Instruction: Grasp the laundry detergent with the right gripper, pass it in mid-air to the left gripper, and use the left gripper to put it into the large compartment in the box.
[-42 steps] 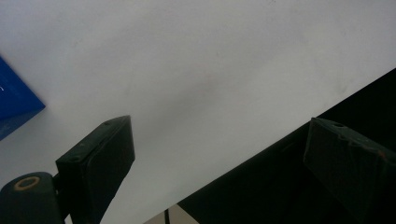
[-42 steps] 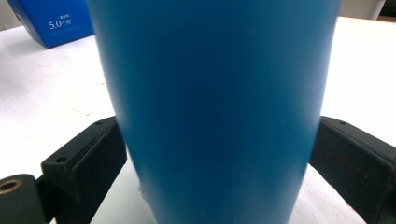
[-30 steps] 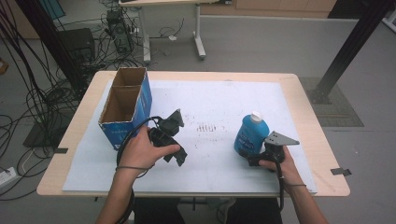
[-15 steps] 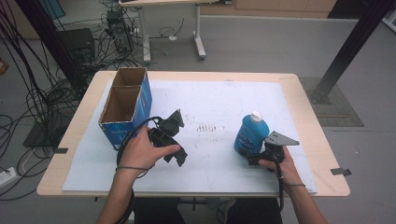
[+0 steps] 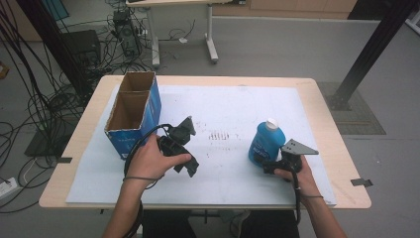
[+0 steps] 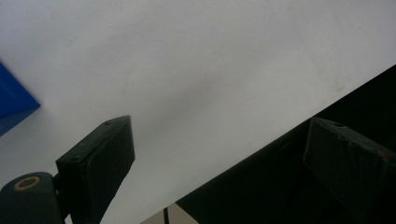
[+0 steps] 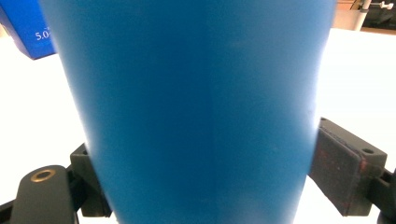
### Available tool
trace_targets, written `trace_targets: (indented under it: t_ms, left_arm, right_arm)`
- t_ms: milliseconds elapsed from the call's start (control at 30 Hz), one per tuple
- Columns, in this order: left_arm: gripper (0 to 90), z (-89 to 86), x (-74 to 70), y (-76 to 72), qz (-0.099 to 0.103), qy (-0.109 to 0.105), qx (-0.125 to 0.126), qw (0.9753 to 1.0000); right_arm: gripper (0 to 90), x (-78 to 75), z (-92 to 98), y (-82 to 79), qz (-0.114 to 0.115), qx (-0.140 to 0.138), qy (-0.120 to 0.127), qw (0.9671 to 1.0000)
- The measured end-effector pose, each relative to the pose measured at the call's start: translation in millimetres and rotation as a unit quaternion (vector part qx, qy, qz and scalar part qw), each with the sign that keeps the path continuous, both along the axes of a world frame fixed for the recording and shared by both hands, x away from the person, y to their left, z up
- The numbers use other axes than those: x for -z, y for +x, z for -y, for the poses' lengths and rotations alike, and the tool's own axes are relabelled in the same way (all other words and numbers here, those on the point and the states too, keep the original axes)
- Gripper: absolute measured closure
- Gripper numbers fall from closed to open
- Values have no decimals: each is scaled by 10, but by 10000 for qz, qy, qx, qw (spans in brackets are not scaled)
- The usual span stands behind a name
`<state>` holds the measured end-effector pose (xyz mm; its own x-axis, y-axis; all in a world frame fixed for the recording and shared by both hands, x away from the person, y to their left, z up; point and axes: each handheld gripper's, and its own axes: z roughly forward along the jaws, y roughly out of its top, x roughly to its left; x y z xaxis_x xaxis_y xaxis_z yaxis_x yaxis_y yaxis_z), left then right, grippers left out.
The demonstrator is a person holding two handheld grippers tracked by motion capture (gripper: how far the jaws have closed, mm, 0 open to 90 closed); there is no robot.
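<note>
A blue bottle (image 5: 266, 141) with a white cap stands upright on the white sheet (image 5: 233, 106), right of centre. My right gripper (image 5: 262, 161) grips it low down from the near side. In the right gripper view the bottle (image 7: 196, 93) sits between the jaws, and the pads (image 7: 345, 172) press on its sides. My left gripper (image 5: 189, 147) rests in the left hand just right of the blue cardboard box (image 5: 132, 116). Its jaws stand wide apart over bare sheet, so the left gripper (image 6: 224, 154) holds nothing.
The box is open at the top and stands at the sheet's left edge; its corner (image 6: 14, 105) shows in the left gripper view. A patch of dark marks (image 5: 218, 135) lies mid-sheet. Cables and a desk frame (image 5: 210, 29) are on the floor beyond the table.
</note>
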<state>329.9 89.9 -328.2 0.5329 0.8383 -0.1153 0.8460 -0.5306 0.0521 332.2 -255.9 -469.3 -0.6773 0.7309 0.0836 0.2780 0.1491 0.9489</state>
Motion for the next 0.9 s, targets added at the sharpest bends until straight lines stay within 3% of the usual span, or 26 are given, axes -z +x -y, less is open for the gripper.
trace_targets:
  t_ms: [900]
  left_arm:
    - [91,-3,-9,-7,-4,9,9,10000]
  right_arm:
    - [160,-15,0,-7,19,-3,10,10000]
